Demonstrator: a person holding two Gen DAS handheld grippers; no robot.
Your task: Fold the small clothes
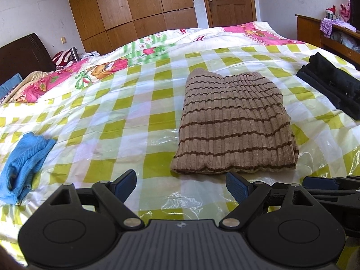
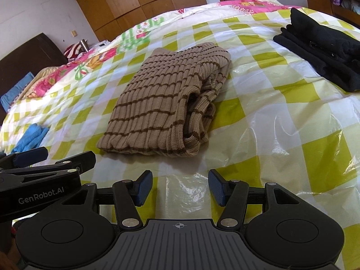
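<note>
- Only the left wrist view is showing the whole blue garment [image 1: 23,162], lying crumpled well left of the folded striped sweater [image 1: 231,123]; the left gripper [image 1: 181,186] is hovering released just before the sweater's near edge, nothing between its pads.
- Meanwhile the right wrist view is showing the sweater's [image 2: 162,99] layered open side; the right gripper [image 2: 180,187] is hanging released over bare checkered sheet [image 2: 281,135], black clothes [image 2: 324,51] lying far right.
</note>
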